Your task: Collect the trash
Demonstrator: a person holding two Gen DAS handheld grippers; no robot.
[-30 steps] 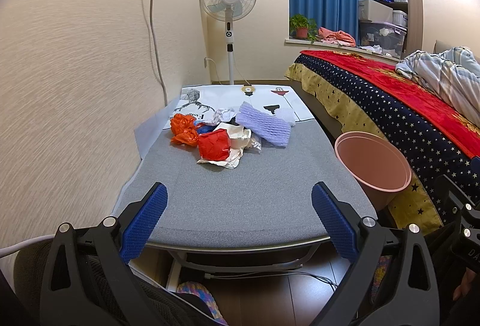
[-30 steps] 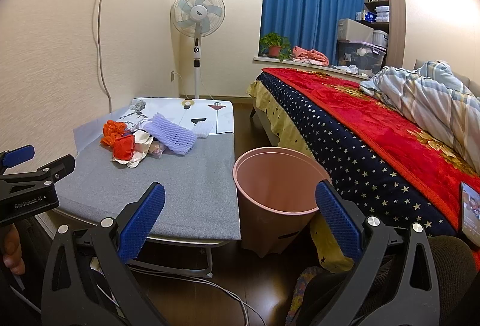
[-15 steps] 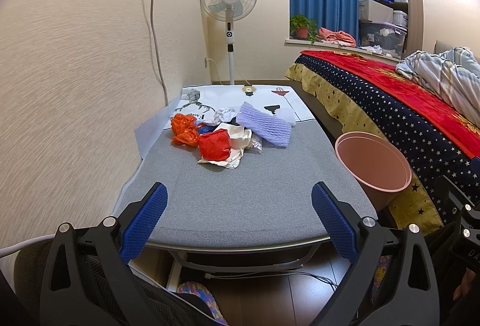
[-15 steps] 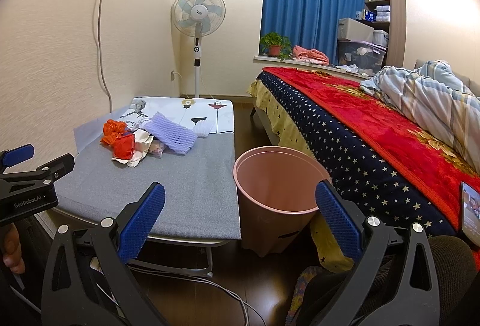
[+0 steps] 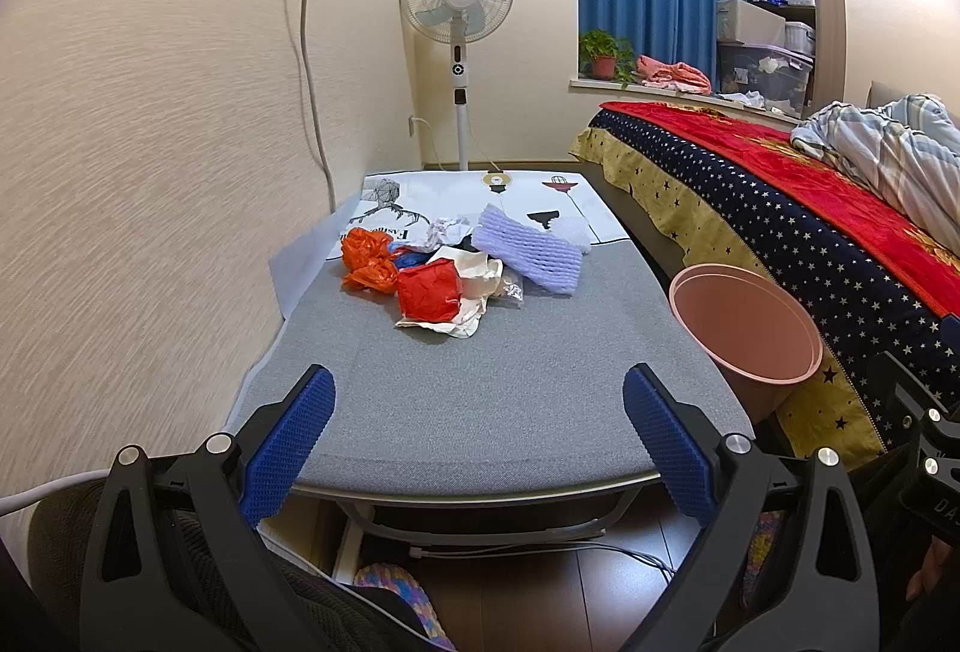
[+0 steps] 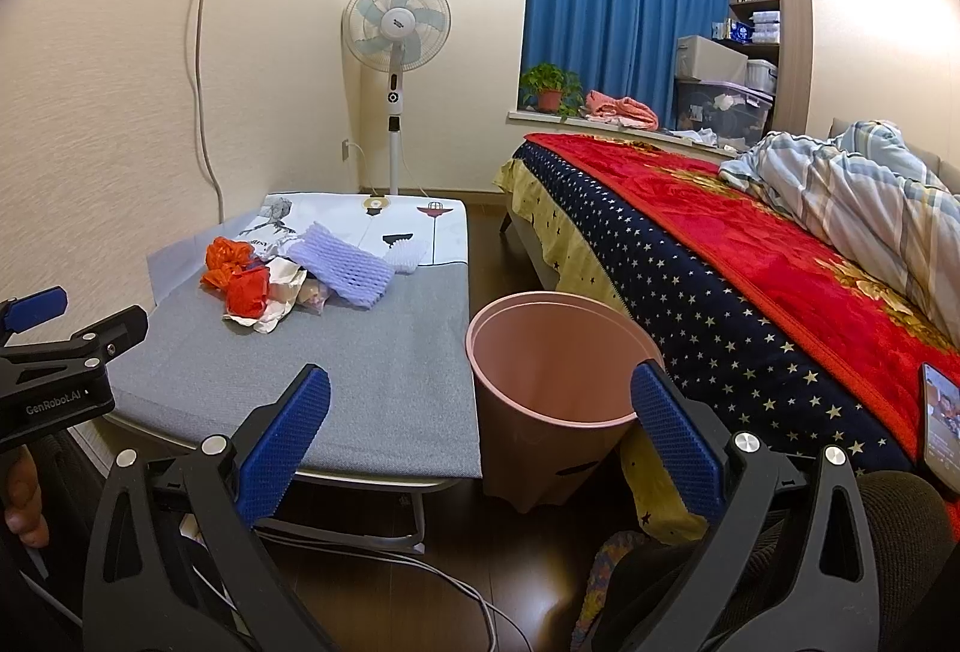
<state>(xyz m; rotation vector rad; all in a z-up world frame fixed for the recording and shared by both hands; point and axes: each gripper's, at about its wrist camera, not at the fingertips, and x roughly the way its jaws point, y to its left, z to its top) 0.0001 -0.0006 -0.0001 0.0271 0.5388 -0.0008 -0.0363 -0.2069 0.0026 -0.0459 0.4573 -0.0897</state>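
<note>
A pile of trash lies on the far part of the grey table (image 5: 492, 400): a red crumpled paper (image 5: 427, 296), an orange plastic bag (image 5: 363, 256), white paper (image 5: 474, 280) and a purple foam net (image 5: 531, 250). The pile also shows in the right wrist view (image 6: 252, 292). A pink bin (image 5: 747, 331) (image 6: 555, 370) stands on the floor right of the table. My left gripper (image 5: 477, 439) is open and empty over the table's near edge. My right gripper (image 6: 480, 433) is open and empty, just in front of the bin.
A bed with a red and starred blanket (image 6: 750, 256) runs along the right. A standing fan (image 5: 457, 1) stands at the far wall. A printed white sheet (image 5: 474, 190) covers the table's far end. Cables (image 6: 384, 562) lie on the floor under the table. A phone (image 6: 939, 427) lies on the bed.
</note>
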